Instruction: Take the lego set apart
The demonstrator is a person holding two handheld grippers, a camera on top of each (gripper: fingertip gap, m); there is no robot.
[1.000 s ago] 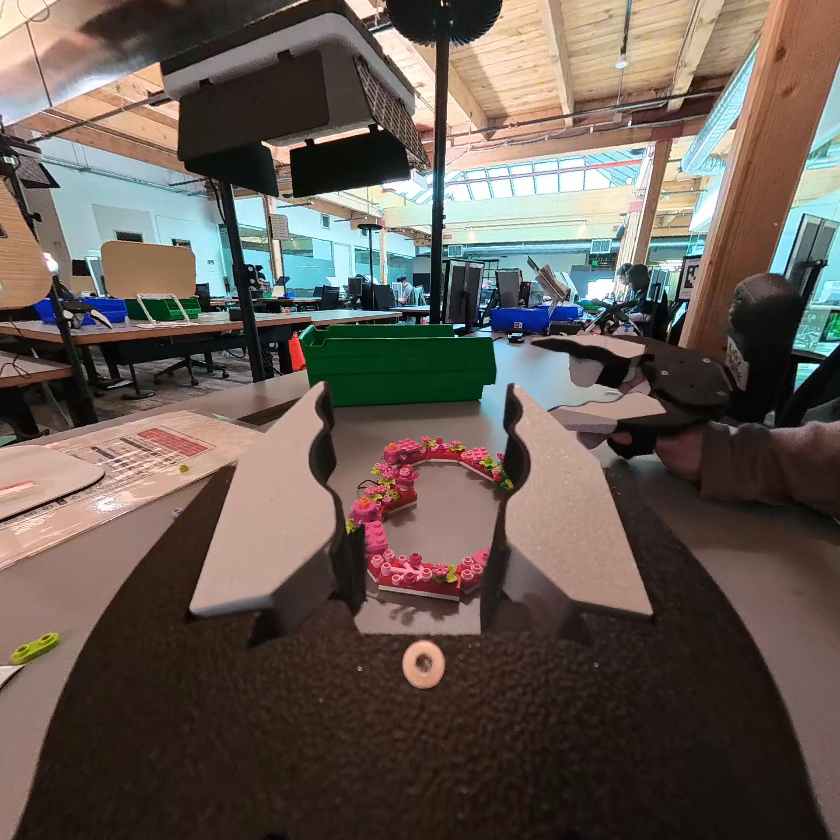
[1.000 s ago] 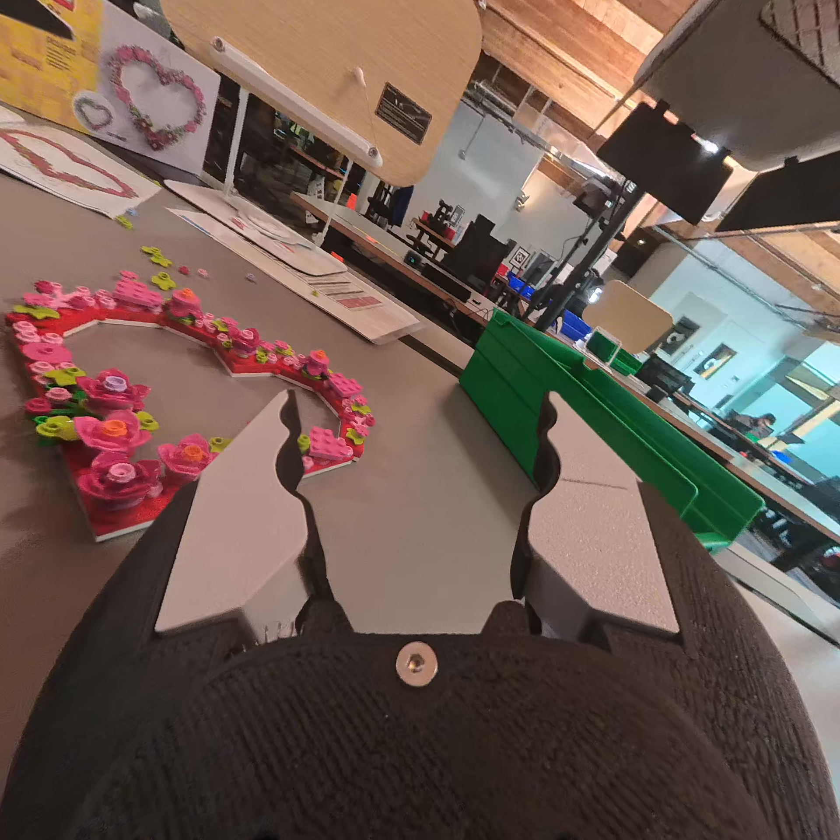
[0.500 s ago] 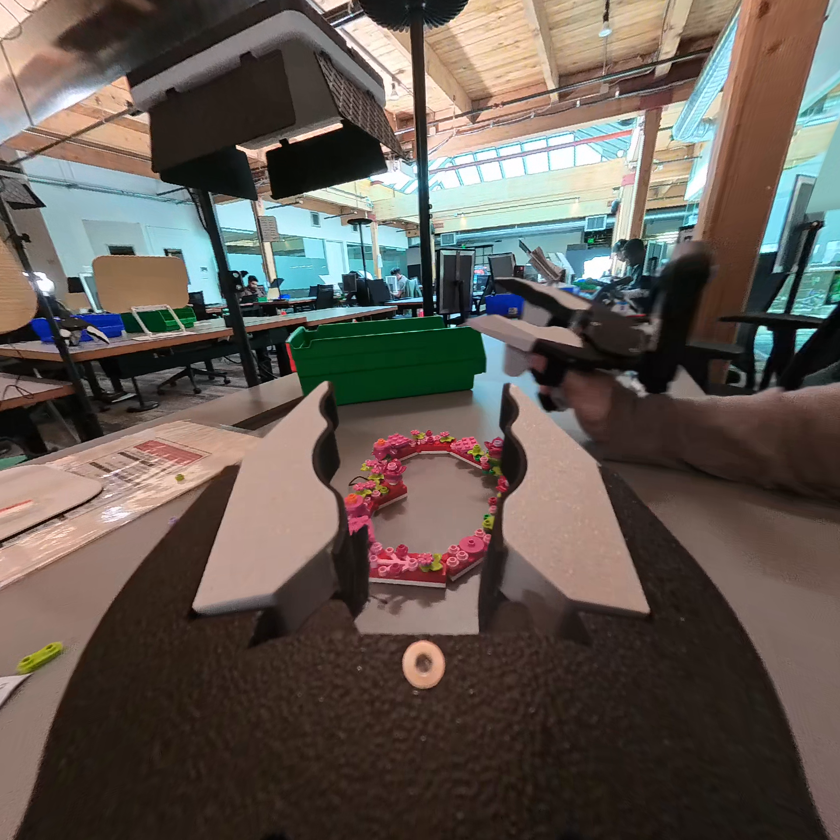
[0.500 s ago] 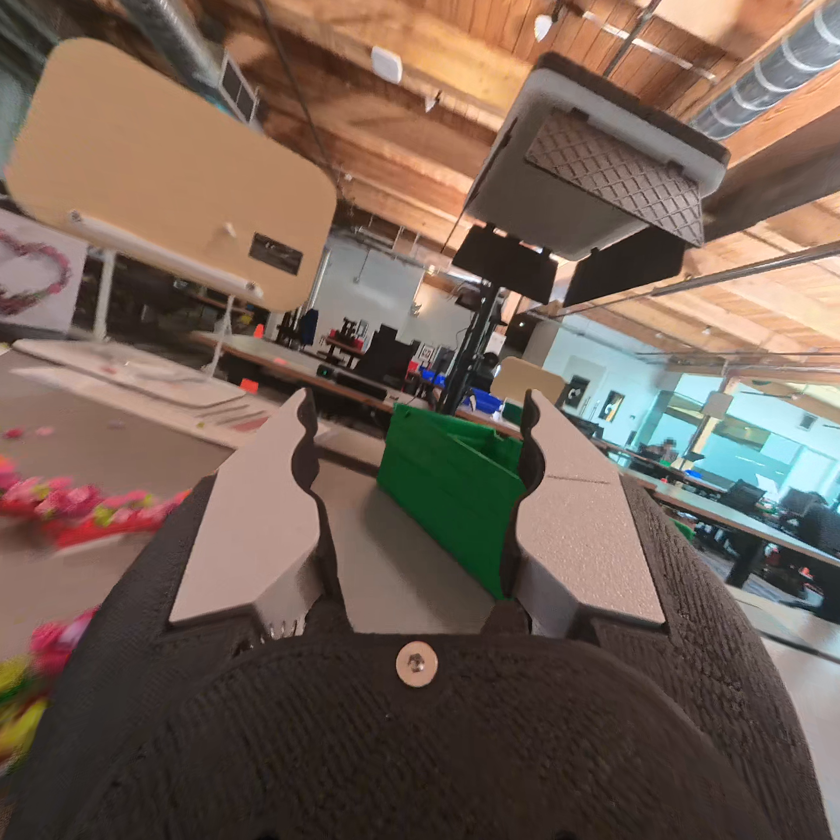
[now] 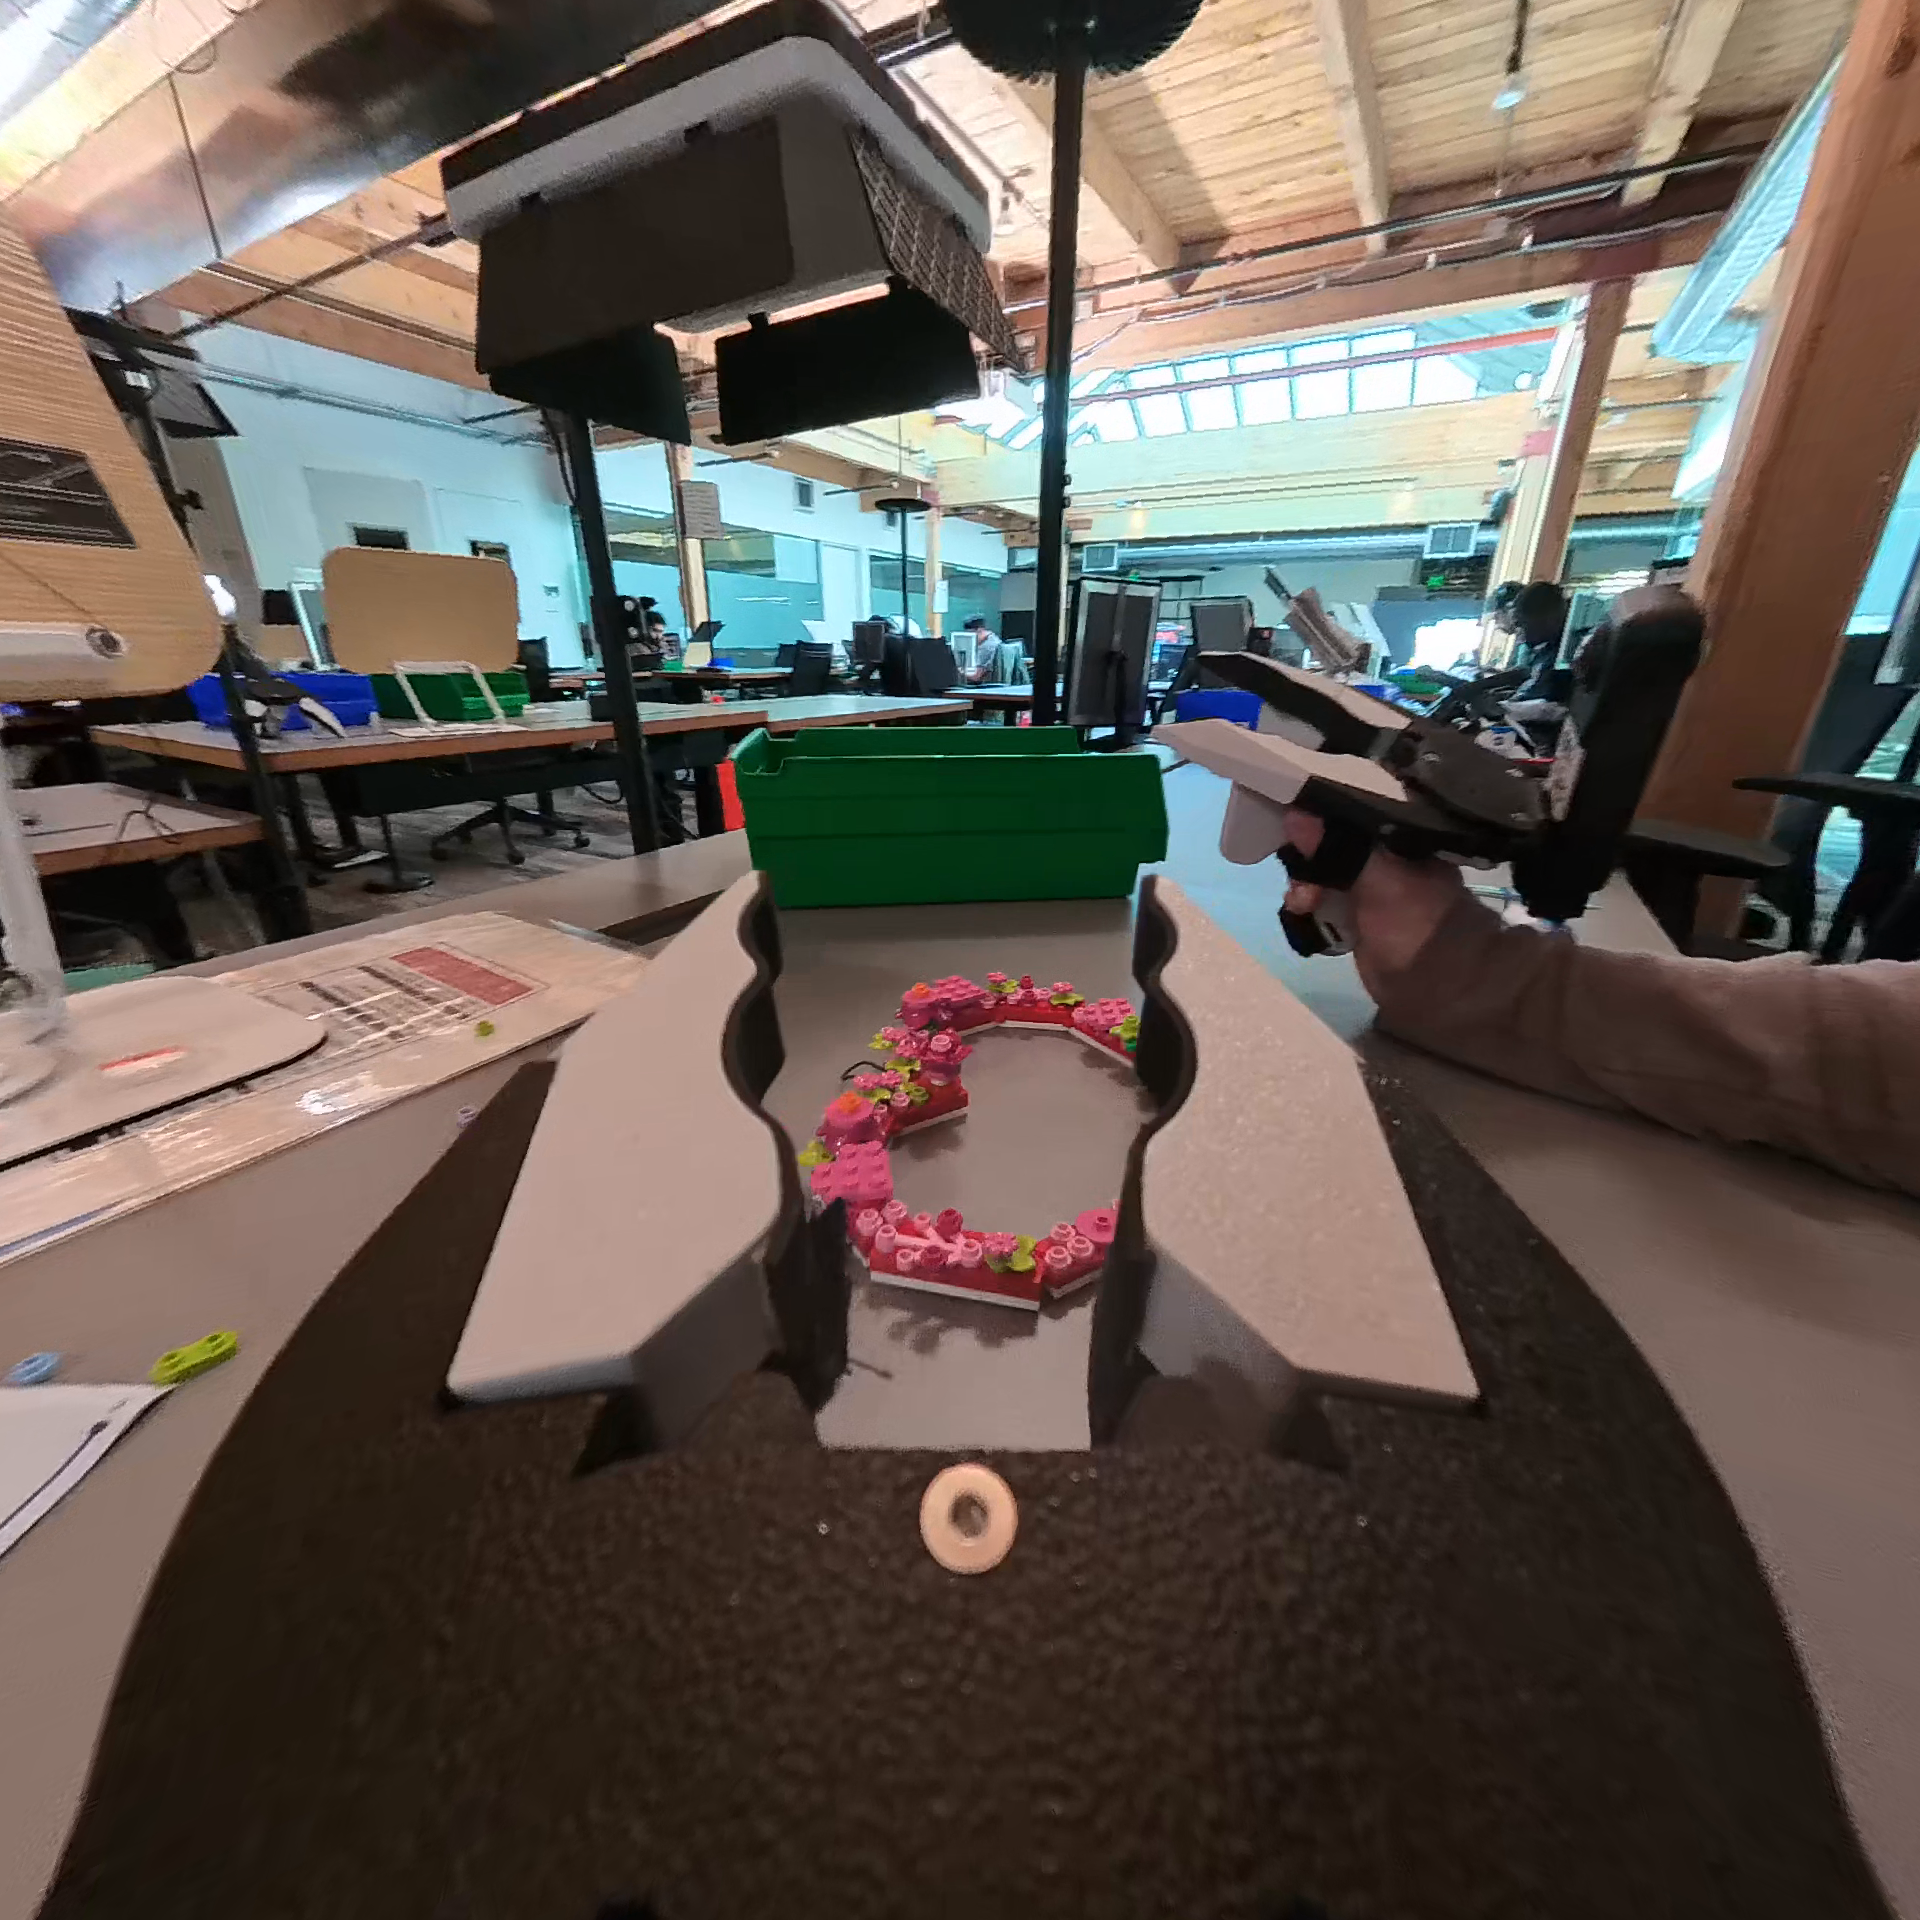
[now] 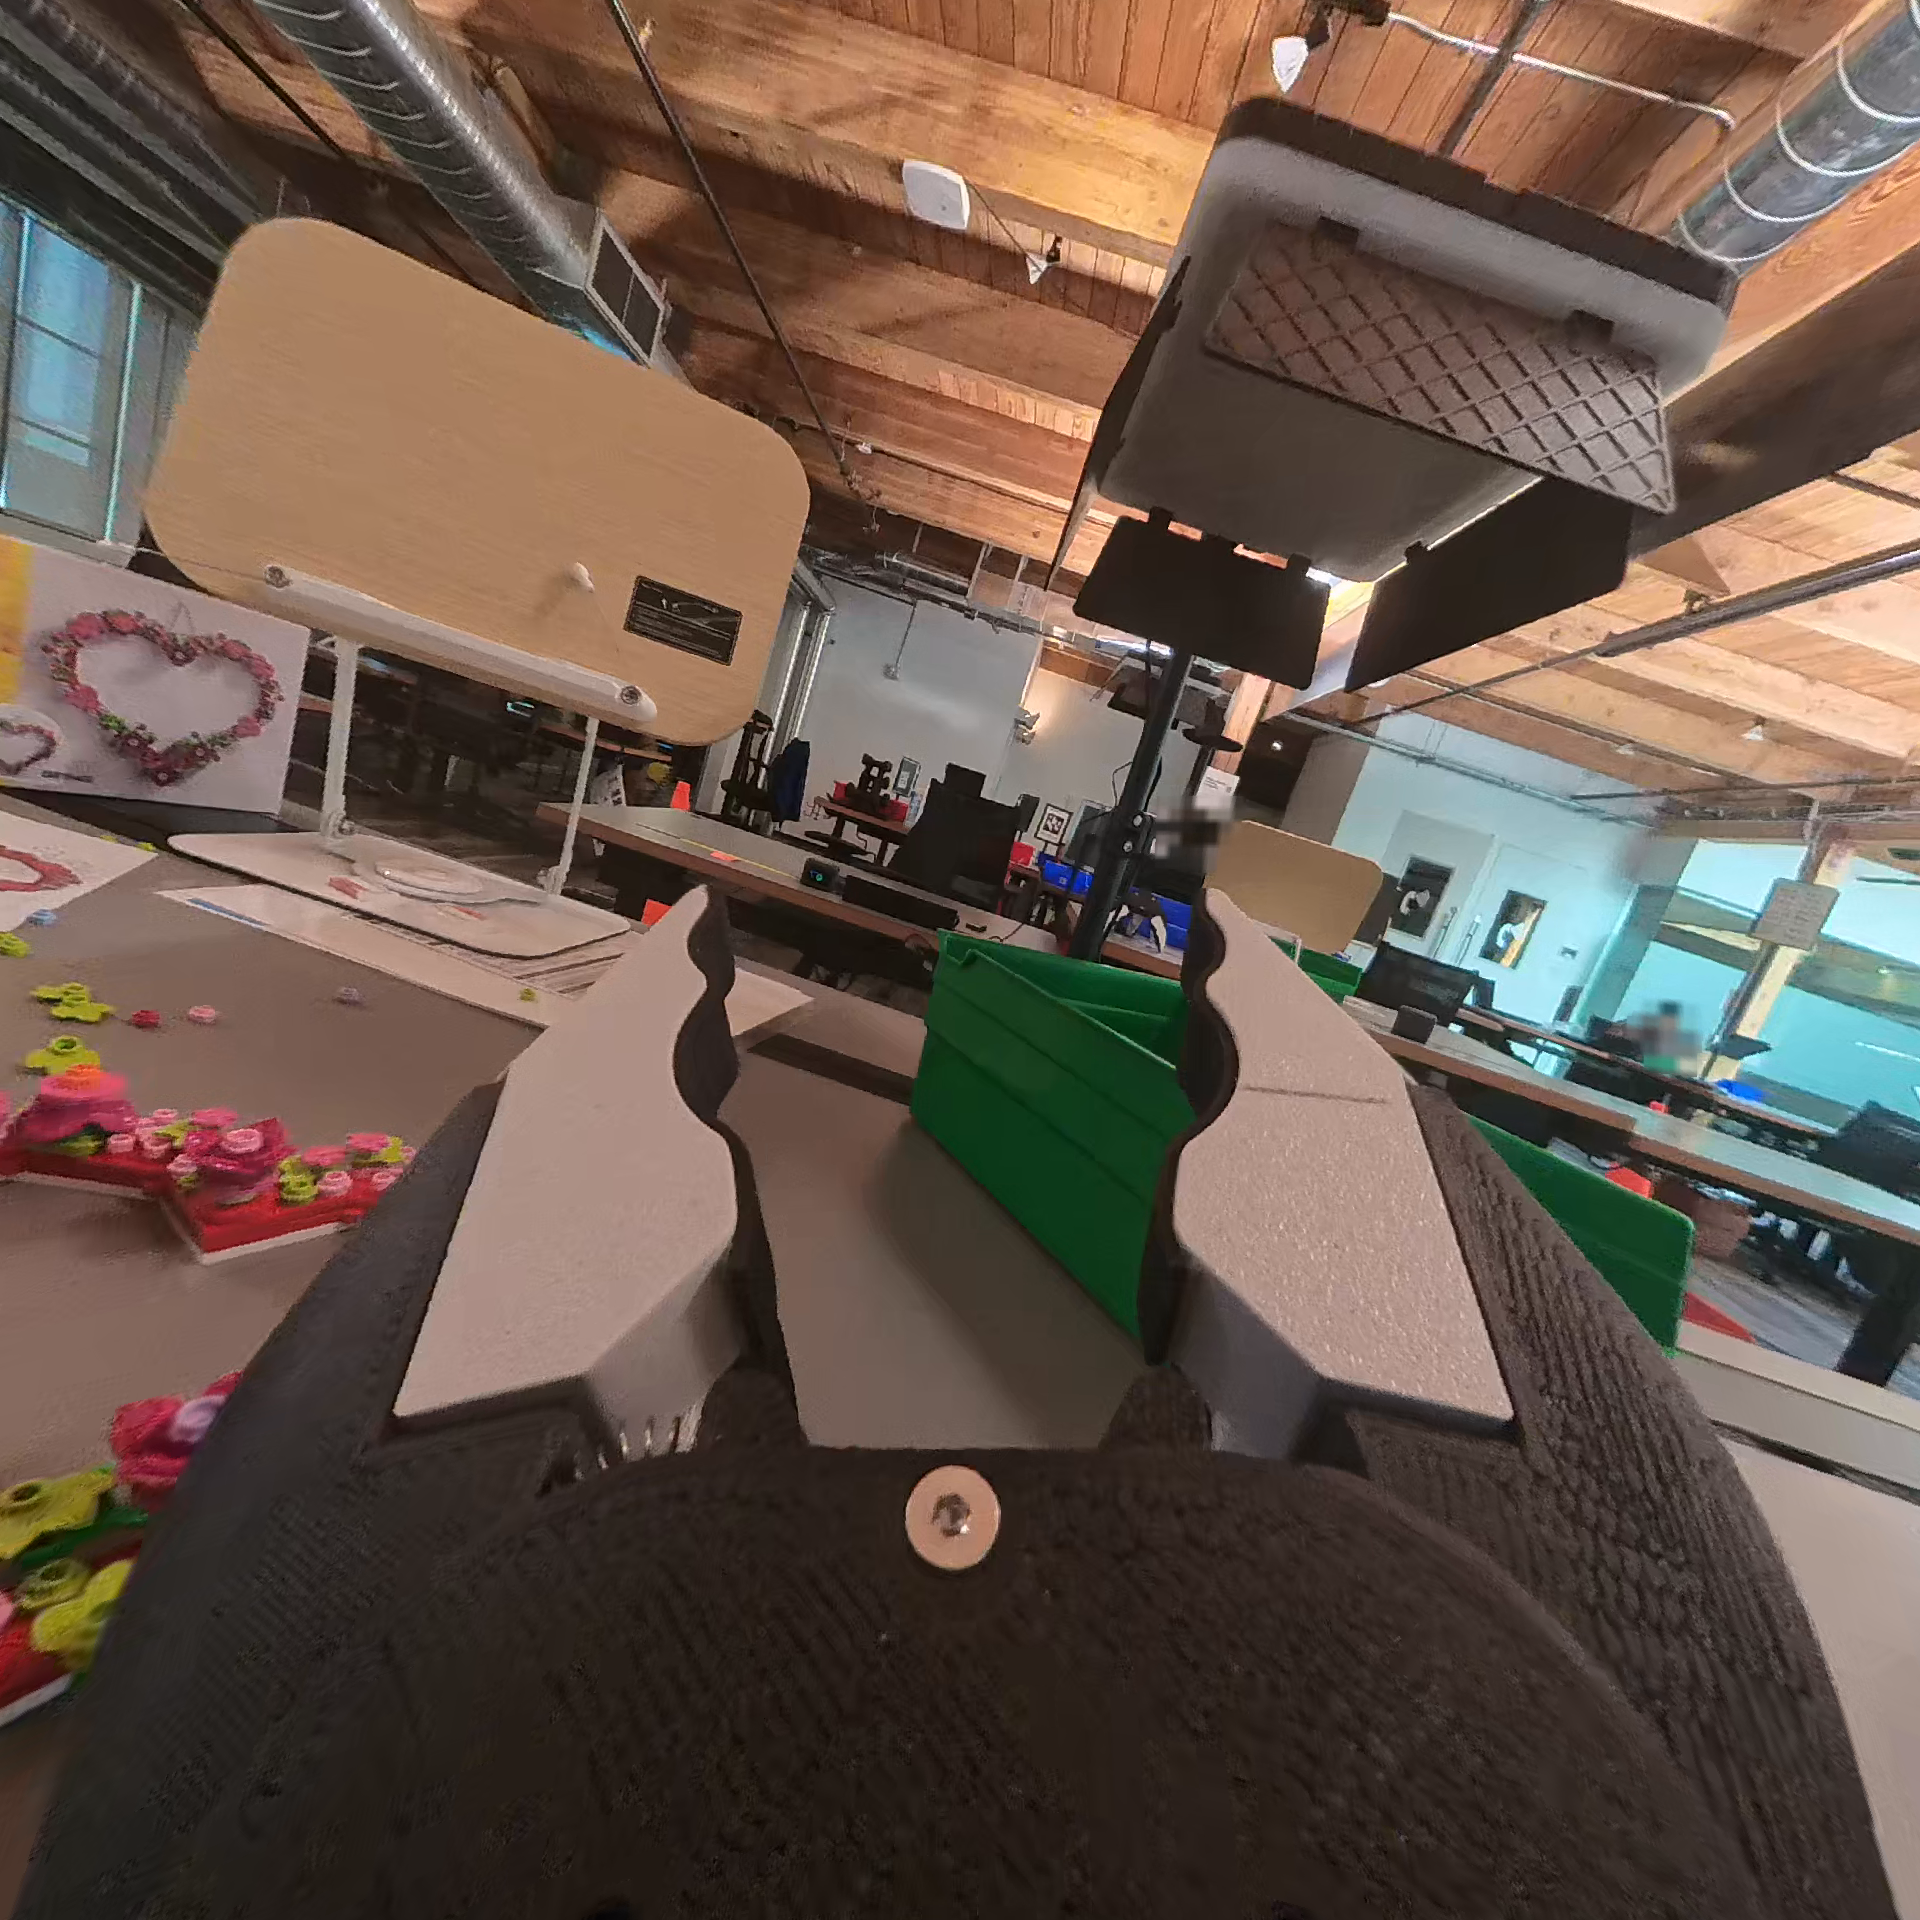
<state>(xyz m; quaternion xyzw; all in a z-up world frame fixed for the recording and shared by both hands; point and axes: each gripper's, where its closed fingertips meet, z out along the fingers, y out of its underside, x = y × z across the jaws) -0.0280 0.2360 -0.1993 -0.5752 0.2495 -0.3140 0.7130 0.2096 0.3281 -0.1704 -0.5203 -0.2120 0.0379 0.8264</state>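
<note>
A heart-shaped lego set (image 5: 935,1153) of red plates with pink flowers and green leaves lies flat on the grey table, seen between the fingers of my left gripper (image 5: 956,935). That gripper is open and empty, just short of the set. My right gripper (image 6: 956,935) is open and empty, raised above the table and aimed at the green bin (image 6: 1049,1081). The set lies to its left in the right wrist view (image 6: 208,1174). In the left wrist view the right gripper (image 5: 1309,748) is held up at the right, near the bin.
A green bin (image 5: 951,816) stands behind the set. Loose small lego pieces (image 6: 73,1023) lie on the table at the left. A laminated sheet (image 5: 395,987) and a white lamp base (image 5: 135,1039) lie at the left. A wooden panel on a stand (image 6: 468,488) rises there.
My right gripper has lifted off the table and swung right, away from the set and toward the bin. My left gripper has stayed in front of the set, still open.
</note>
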